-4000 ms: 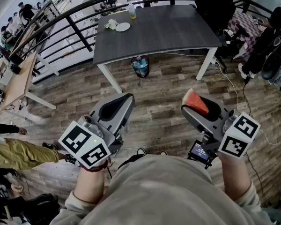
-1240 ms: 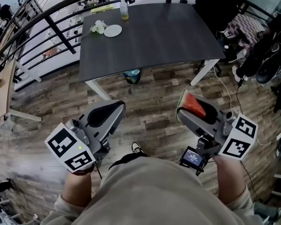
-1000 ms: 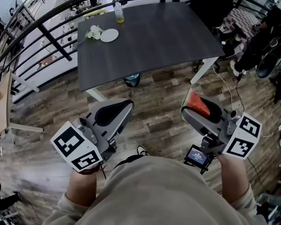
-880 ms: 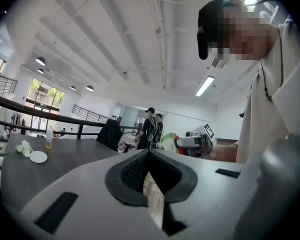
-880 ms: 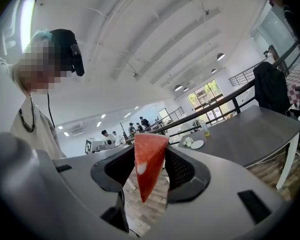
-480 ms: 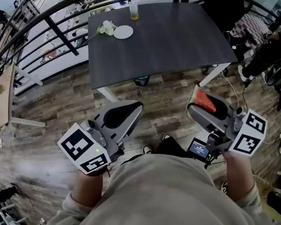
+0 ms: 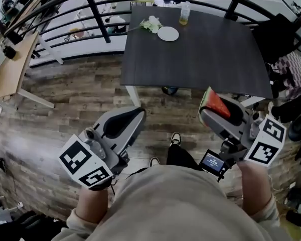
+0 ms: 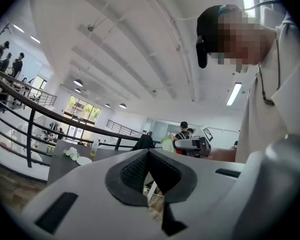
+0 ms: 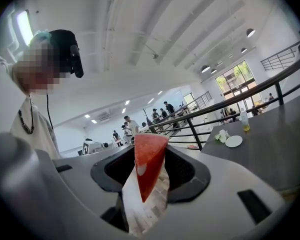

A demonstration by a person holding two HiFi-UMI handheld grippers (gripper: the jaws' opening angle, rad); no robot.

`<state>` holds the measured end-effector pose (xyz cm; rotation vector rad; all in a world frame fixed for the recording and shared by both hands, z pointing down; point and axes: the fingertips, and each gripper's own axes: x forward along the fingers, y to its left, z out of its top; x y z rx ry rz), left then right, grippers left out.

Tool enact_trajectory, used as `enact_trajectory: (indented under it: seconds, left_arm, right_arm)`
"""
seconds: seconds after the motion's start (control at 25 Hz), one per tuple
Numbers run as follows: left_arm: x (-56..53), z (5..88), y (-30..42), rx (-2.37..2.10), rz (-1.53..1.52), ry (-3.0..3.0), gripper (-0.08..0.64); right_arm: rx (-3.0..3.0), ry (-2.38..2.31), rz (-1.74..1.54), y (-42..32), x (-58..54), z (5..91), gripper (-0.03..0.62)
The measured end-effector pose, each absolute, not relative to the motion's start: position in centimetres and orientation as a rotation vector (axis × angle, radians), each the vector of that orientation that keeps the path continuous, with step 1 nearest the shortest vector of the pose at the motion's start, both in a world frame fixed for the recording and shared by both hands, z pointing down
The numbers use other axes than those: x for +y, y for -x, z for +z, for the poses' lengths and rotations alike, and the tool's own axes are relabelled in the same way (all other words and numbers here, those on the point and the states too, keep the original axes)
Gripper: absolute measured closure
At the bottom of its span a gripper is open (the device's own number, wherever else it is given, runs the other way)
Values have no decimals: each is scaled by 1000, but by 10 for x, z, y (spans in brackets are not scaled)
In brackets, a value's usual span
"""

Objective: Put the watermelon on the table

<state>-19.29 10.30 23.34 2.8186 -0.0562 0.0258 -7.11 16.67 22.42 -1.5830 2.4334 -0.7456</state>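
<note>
Nearest, both tools sit in front of the person's chest above the wooden floor (image 7: 75,94). The left hand-held gripper (image 7: 138,115) has its jaw tips together with nothing between them. The right hand-held gripper (image 7: 204,110) is clamped on the watermelon (image 7: 212,103), a red wedge standing on edge between the pads with its pale rind side lowest in the right gripper view. It is held in the air at the near edge of the dark surface (image 7: 215,54), not resting on it. Toward the far left corner of the surface lie a white plate (image 7: 168,33) and, just beside it, white flowers (image 7: 151,24). A bottle (image 7: 184,15) stands at the far edge (yellowish liquid inside). A black railing (image 7: 98,11) curves behind.
</note>
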Motion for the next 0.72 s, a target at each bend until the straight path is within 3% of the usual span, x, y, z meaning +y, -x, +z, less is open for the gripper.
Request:
enact_trajectory:
  seconds: [0.28,0.72]
  left_arm:
    - [90,234,184,-96,18,-2773,557]
    - [54,229,85,-31,67,-2760,557]
  right_arm:
    - [2521,1439,-776,66,127,231,391]
    - [2462,1475,-742,-31,103,234,391]
